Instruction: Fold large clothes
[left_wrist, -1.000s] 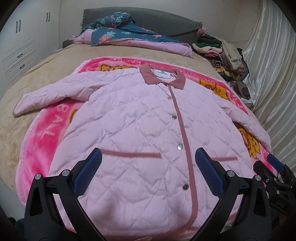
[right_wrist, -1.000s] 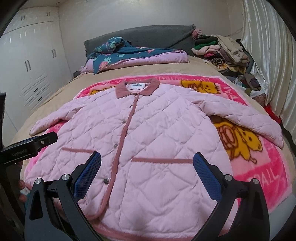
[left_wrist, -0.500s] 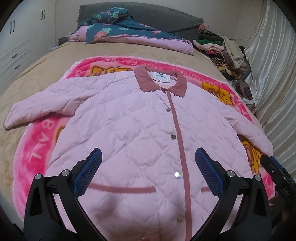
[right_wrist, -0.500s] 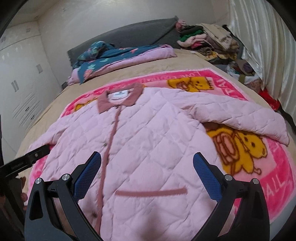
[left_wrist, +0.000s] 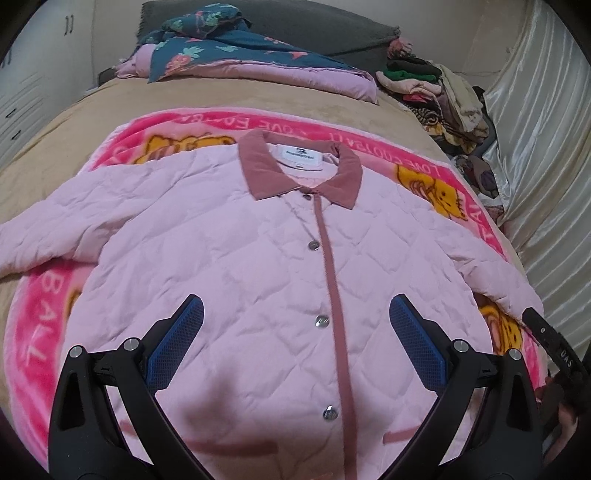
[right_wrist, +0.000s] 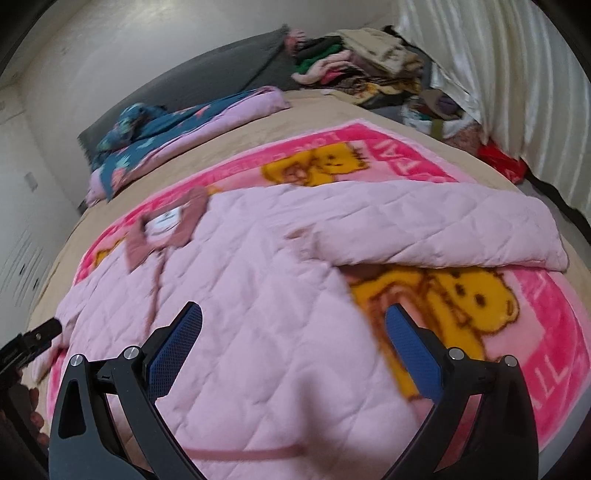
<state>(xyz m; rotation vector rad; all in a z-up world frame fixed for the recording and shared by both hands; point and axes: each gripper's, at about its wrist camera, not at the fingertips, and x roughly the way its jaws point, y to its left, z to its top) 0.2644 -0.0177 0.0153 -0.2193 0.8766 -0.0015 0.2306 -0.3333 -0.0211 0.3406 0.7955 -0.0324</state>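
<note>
Nearest in the left wrist view, the left claw (left_wrist: 295, 347) is held with its blue-padded fingers (left_wrist: 177, 341) spread wide apart and nothing gripped between them; the front of a pink quilted jacket (left_wrist: 258, 280) is seen directly beneath and ahead of it. The jacket is laid flat and face up, buttoned, with a dusty-rose strip (left_wrist: 332, 295) and silver snaps (left_wrist: 322, 320) running between the fingers and away from the claw. In the right wrist view the right claw (right_wrist: 293, 349) is likewise held wide apart and empty, above the jacket's side edge, so that its left finger (right_wrist: 173, 350) is seen over quilted fabric and its right finger over a yellow bear printed on the pink blanket (right_wrist: 554, 332) under the jacket. That view is blurred. Just beyond the right claw, one sleeve (right_wrist: 443, 229) is stretched out to the right across the blanket. Further ahead of the left claw, the collar (left_wrist: 299, 170) with its white label is found, and the other sleeve (left_wrist: 85, 206) is spread to the left onto a tan bedspread (left_wrist: 74, 122). Past the blanket, a folded dark floral quilt (left_wrist: 229, 48) is laid against a grey headboard (left_wrist: 332, 33). To the far right, a heap of clothes (left_wrist: 443, 88) is piled beside a pale curtain (left_wrist: 546, 147), and white cupboards (left_wrist: 29, 85) are seen to the far left.
</note>
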